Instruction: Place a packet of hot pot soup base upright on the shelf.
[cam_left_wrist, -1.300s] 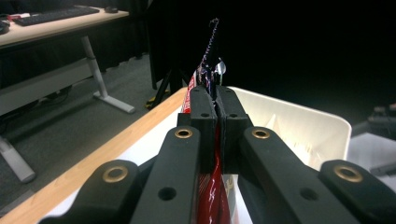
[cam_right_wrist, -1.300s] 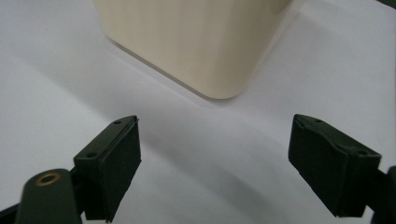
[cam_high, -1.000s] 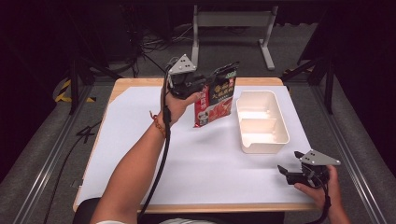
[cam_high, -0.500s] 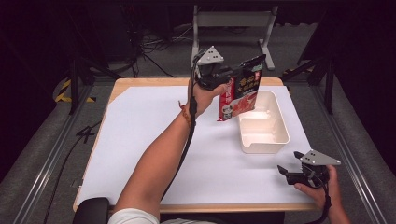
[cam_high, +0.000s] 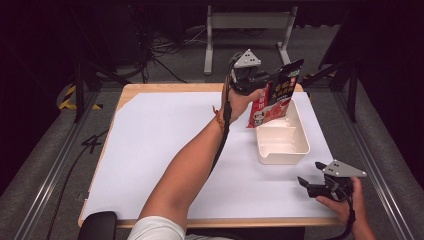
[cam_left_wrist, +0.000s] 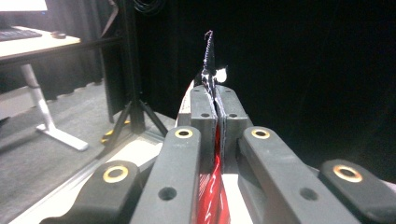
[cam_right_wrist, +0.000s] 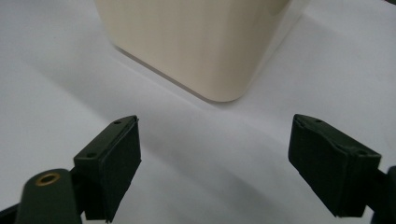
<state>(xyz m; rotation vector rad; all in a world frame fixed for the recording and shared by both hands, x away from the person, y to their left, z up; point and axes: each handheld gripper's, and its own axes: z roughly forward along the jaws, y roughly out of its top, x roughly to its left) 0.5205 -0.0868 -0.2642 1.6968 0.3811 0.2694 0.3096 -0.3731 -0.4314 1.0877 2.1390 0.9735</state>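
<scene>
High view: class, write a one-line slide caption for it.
Left tongs hold a red snack bag over the cream tray's far end; open right tongs wait nearby.

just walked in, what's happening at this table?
A person is working with a handheld gripper in each hand. The left gripper is shut on a red snack bag, holding it up over the far end of a white bin on the white-covered table; in the left gripper view the jaws pinch the bag's edge. The bag looks partly lowered toward the bin, but is not released. The right gripper rests near the table's front right corner, jaws open and empty, facing the bin.
</scene>
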